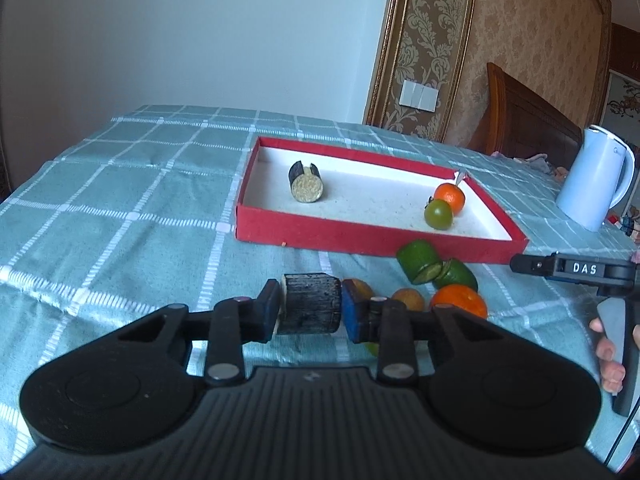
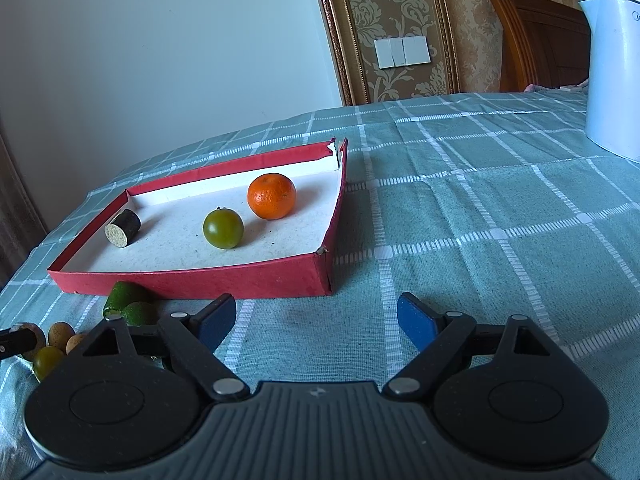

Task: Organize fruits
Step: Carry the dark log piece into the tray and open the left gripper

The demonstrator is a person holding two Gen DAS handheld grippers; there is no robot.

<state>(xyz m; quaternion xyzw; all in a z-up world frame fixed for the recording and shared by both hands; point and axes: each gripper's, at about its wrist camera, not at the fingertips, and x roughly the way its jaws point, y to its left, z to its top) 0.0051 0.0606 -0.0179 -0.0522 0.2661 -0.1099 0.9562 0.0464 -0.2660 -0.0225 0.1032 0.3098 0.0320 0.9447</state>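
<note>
My left gripper (image 1: 310, 306) is shut on a dark sugarcane piece (image 1: 310, 302), held near the table in front of the red tray (image 1: 360, 240). The tray holds another dark sugarcane piece (image 1: 306, 188), a green tomato (image 1: 439, 214) and an orange (image 1: 451, 197). Outside it lie cut green fruit pieces (image 1: 436, 268), an orange (image 1: 460, 300) and small brown fruits (image 1: 408, 299). My right gripper (image 2: 316, 322) is open and empty, over the cloth before the tray's (image 2: 240, 276) right corner.
A white kettle (image 1: 596, 184) stands on the checked green tablecloth (image 1: 120, 200) to the right of the tray; it also shows in the right wrist view (image 2: 612, 72). A wooden headboard and wallpapered wall lie behind.
</note>
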